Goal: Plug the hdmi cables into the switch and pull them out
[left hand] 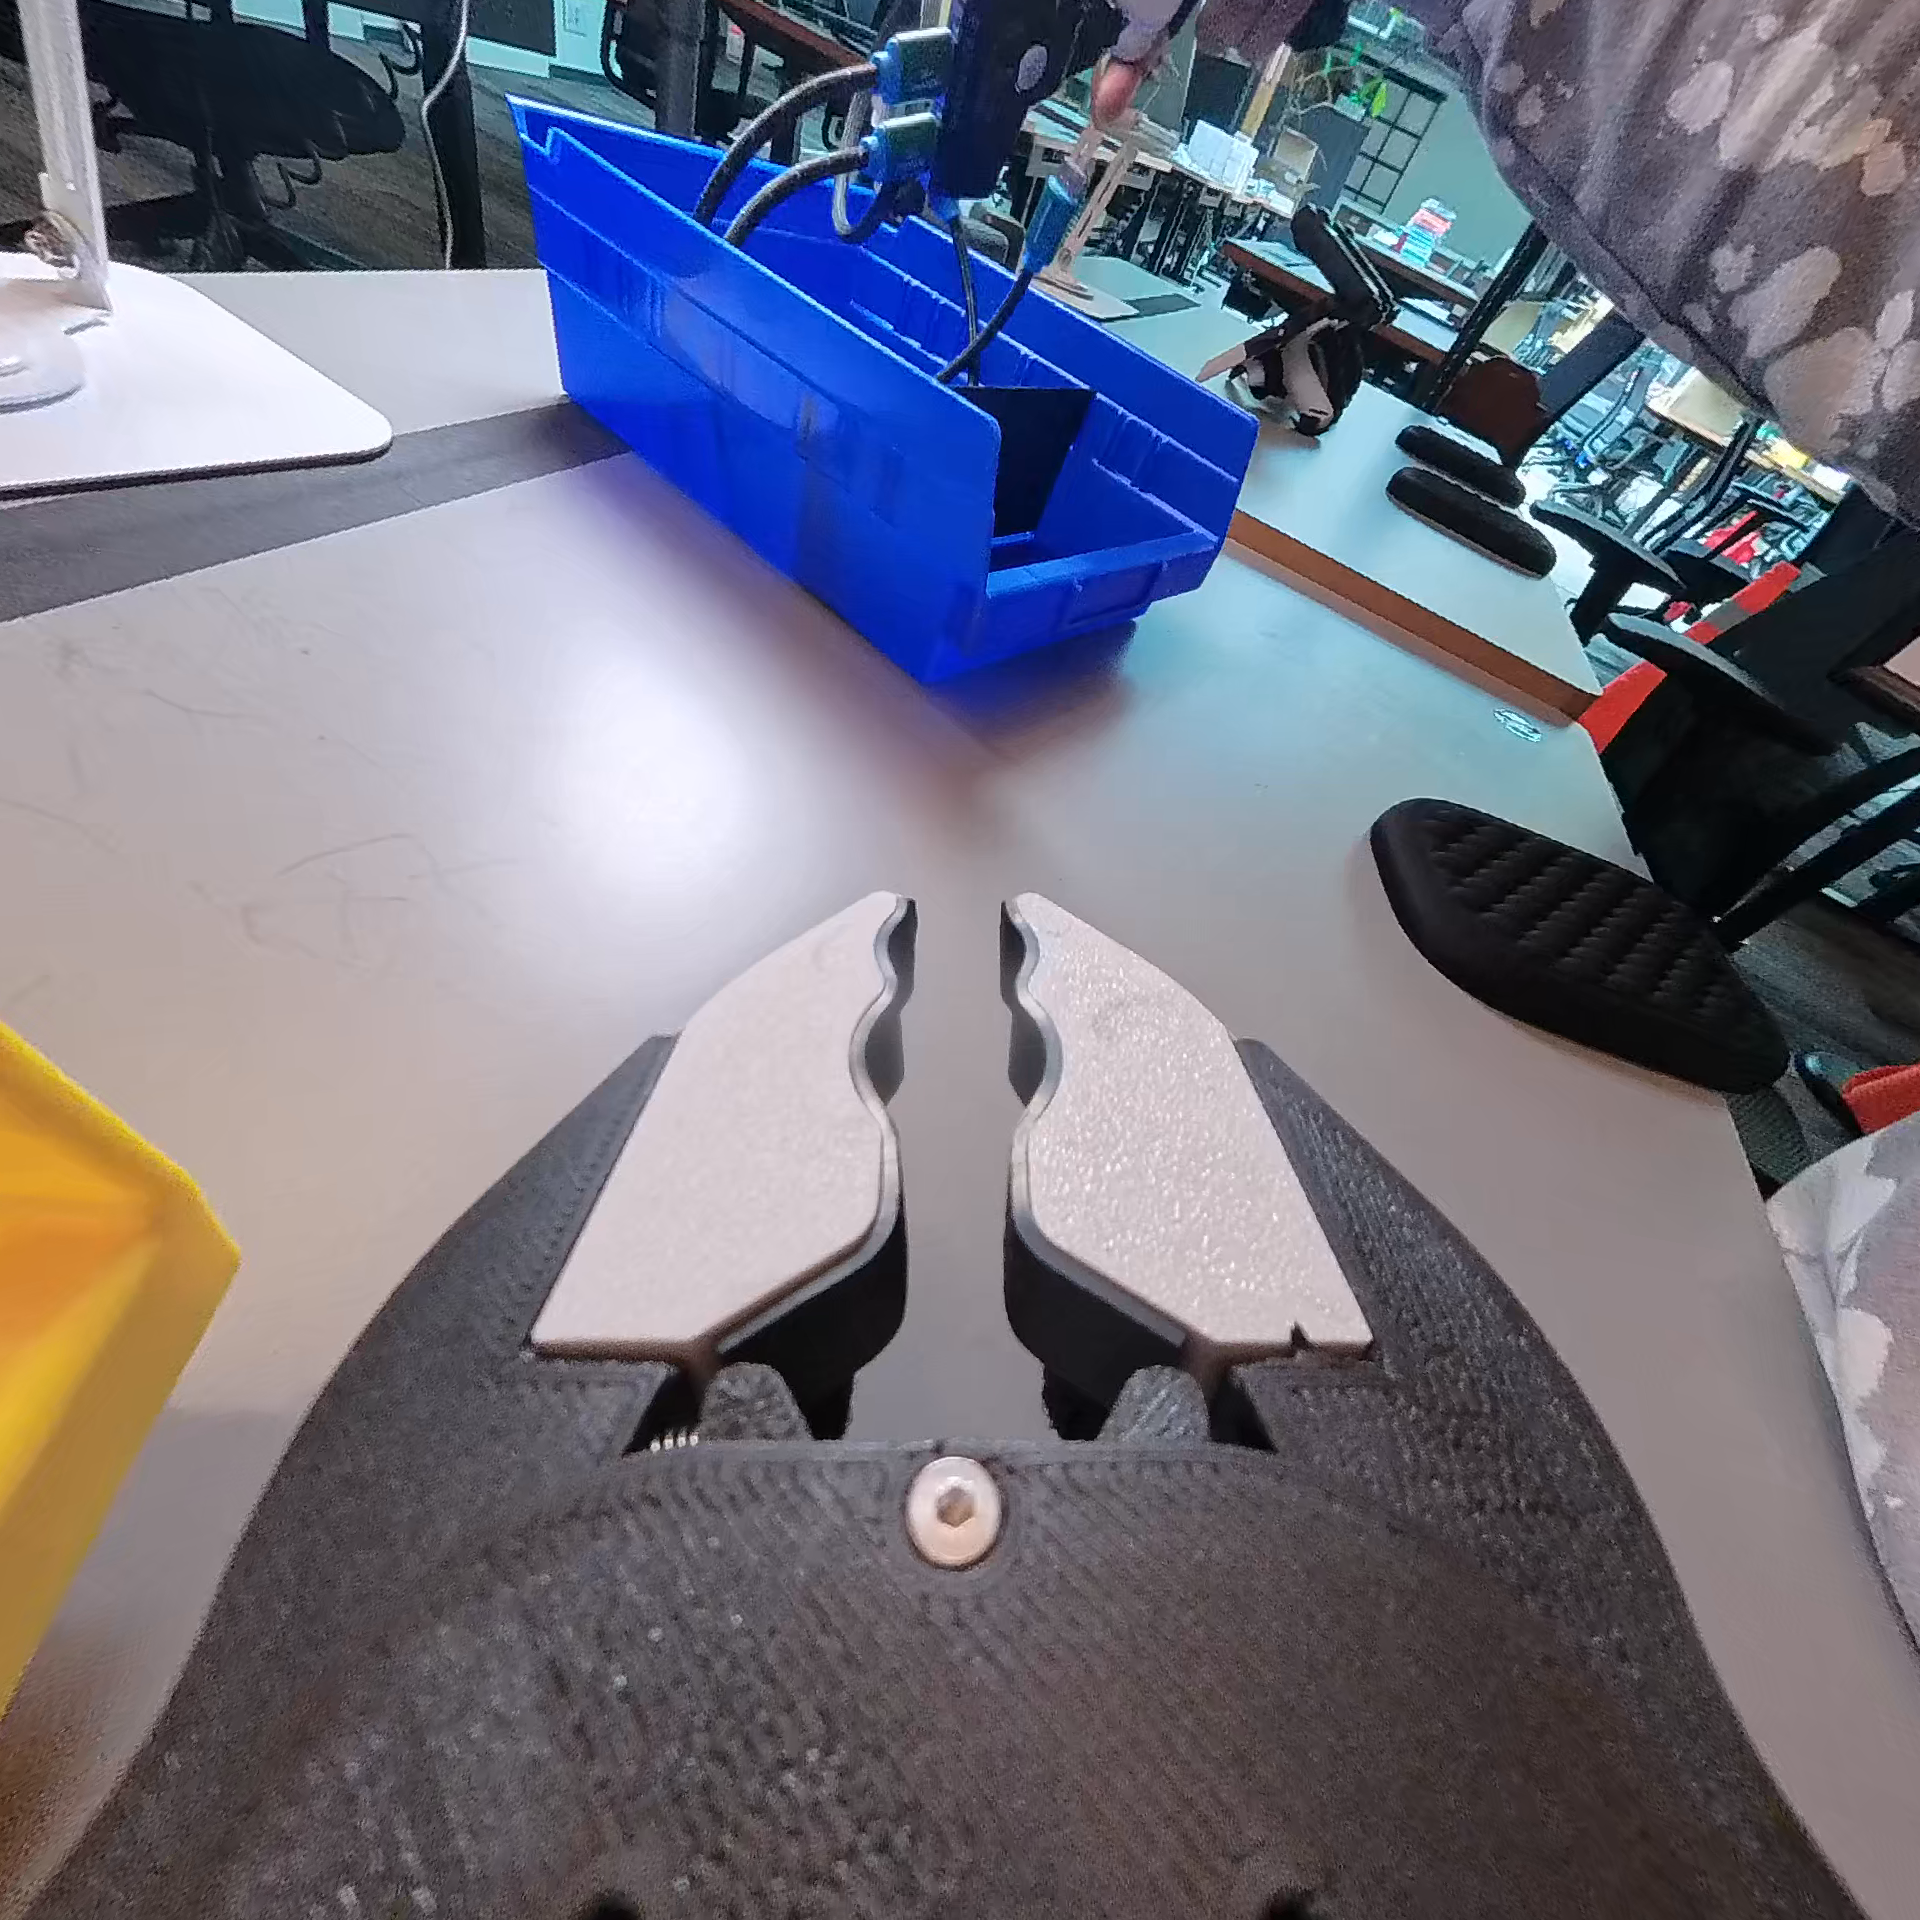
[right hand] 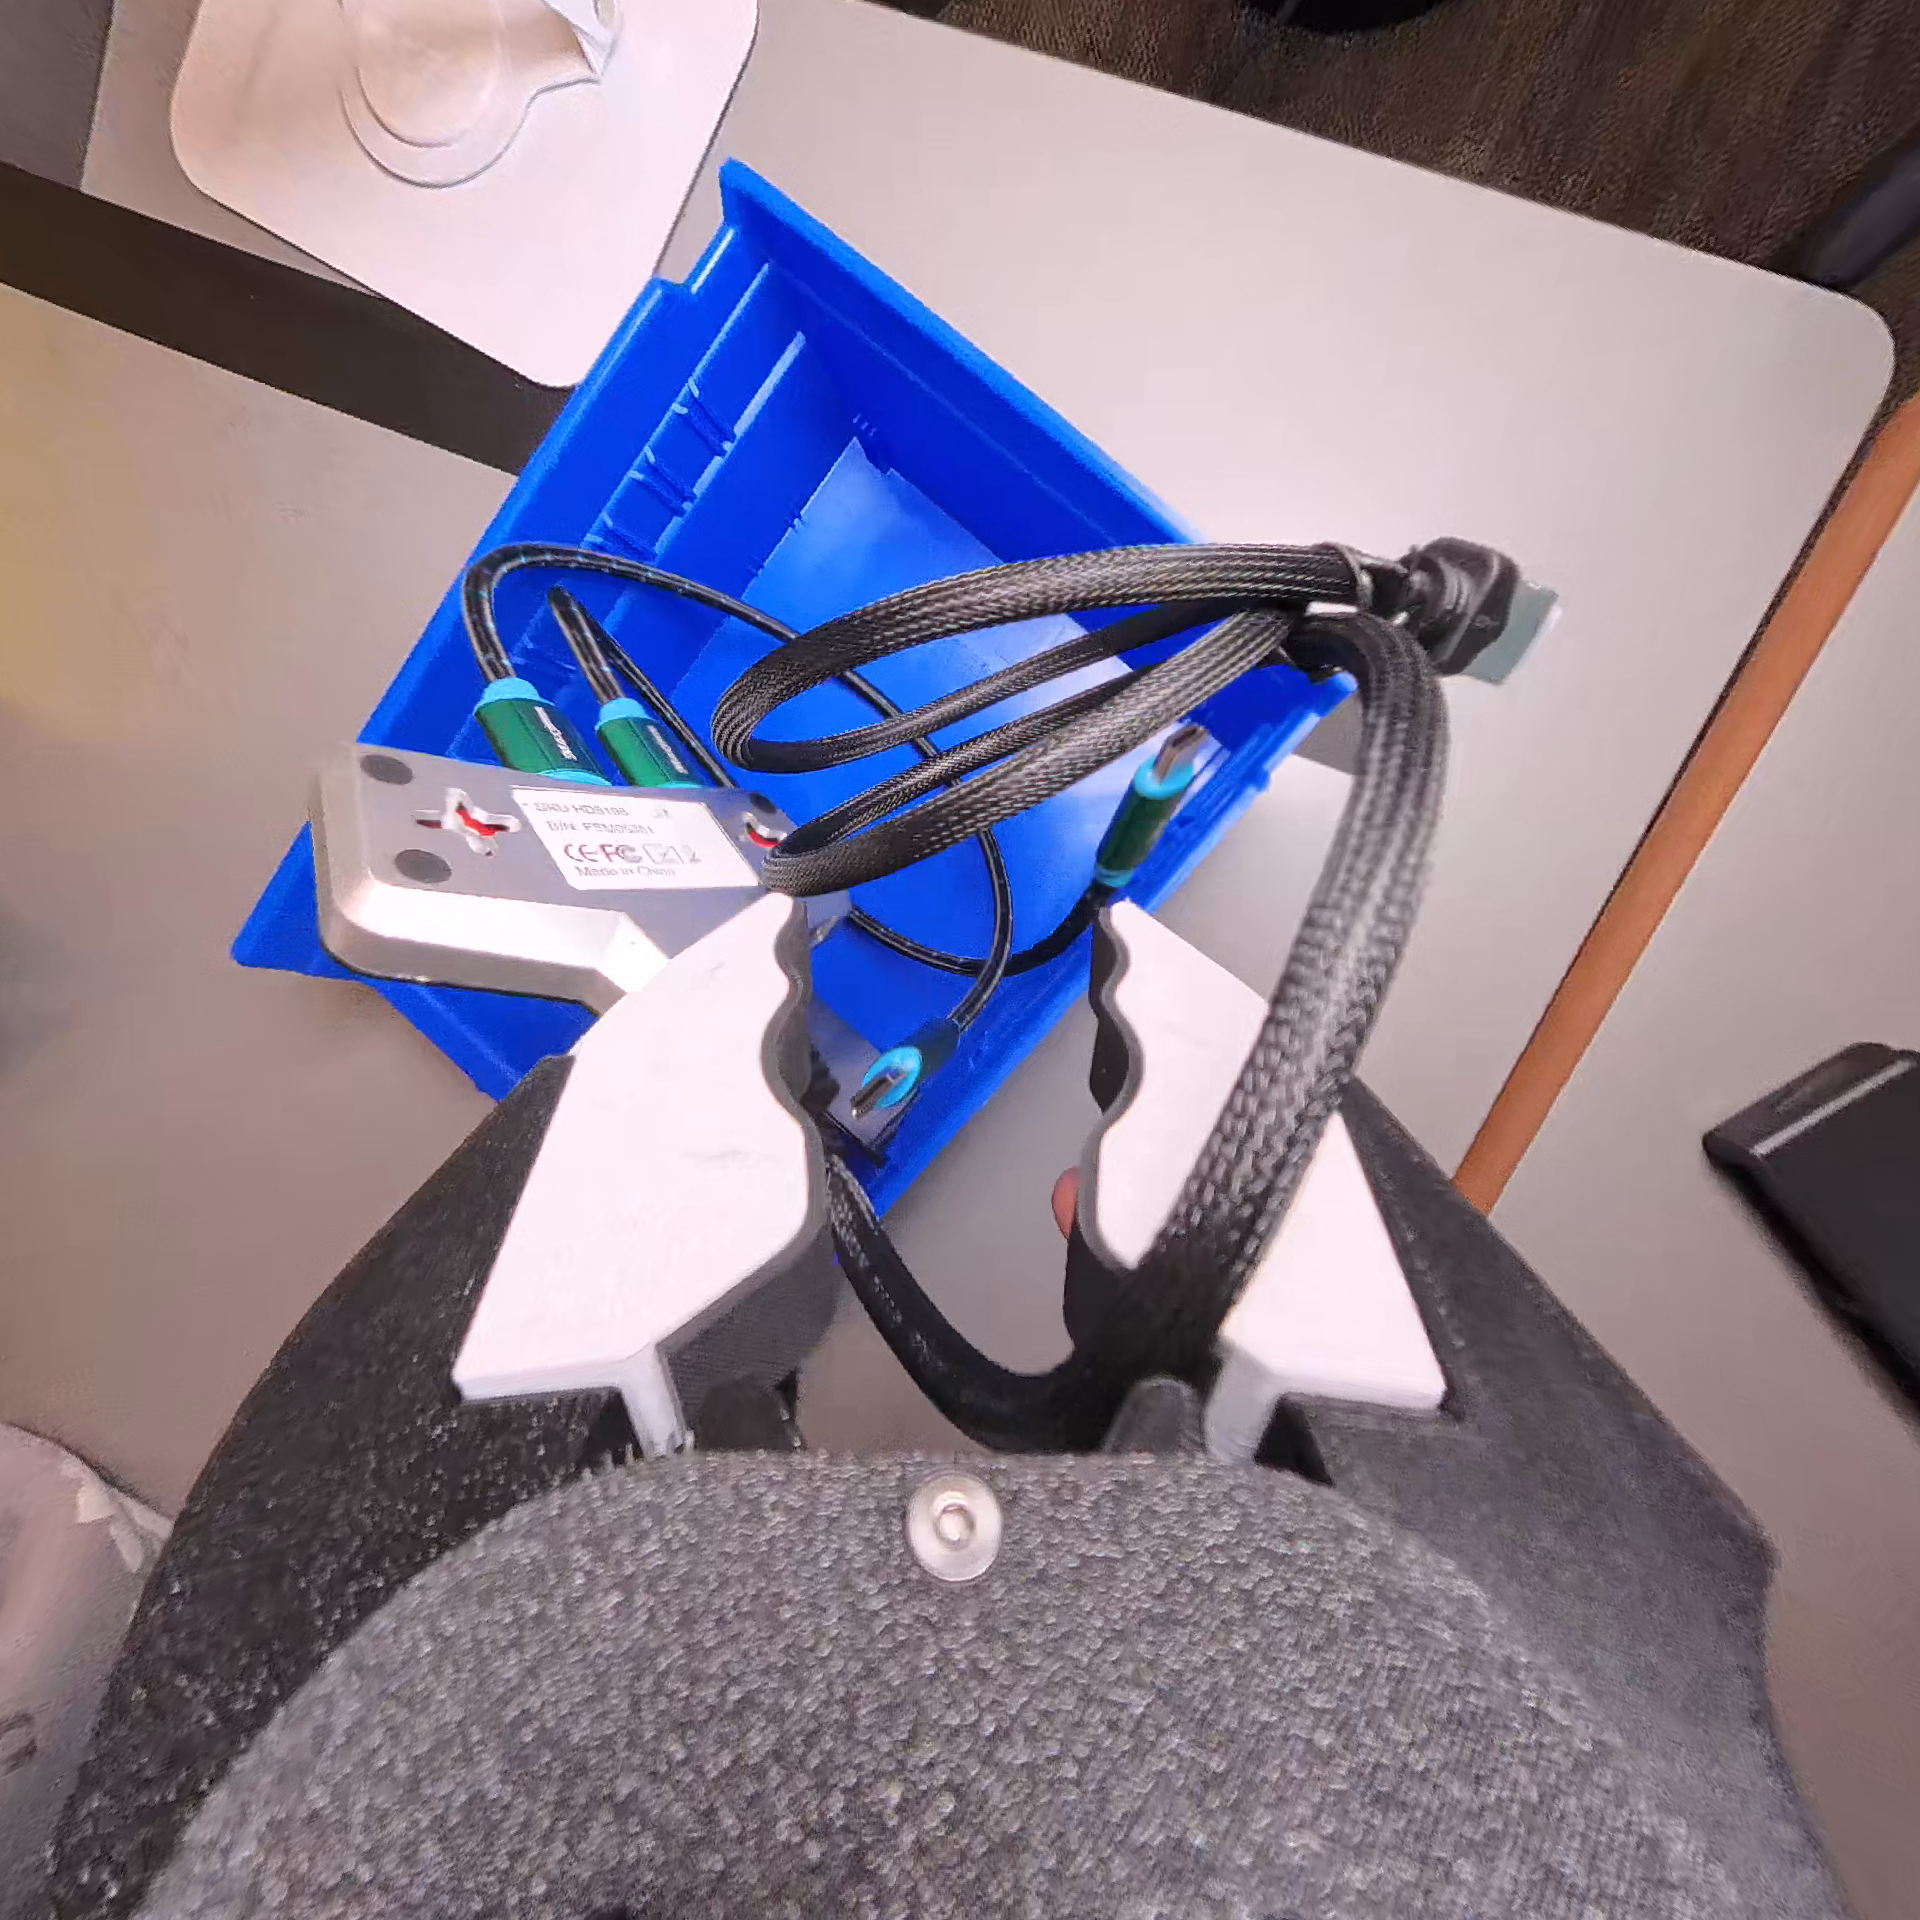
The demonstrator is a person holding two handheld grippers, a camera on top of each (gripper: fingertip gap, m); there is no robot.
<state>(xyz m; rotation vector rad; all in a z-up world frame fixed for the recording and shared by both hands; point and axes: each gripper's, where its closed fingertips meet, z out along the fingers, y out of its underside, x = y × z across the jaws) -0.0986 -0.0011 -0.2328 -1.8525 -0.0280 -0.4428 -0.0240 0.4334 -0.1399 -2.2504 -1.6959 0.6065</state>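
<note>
Grey table (right hand: 1351, 312), blue bin (right hand: 935, 436), switch (right hand: 499, 873) left of right tool (right hand: 945, 935) (parted), left tool (left hand: 956, 914) slightly parted, empty

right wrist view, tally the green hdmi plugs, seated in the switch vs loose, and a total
seated green plugs, in the switch: 2
loose green plugs: 2
total: 4
</note>
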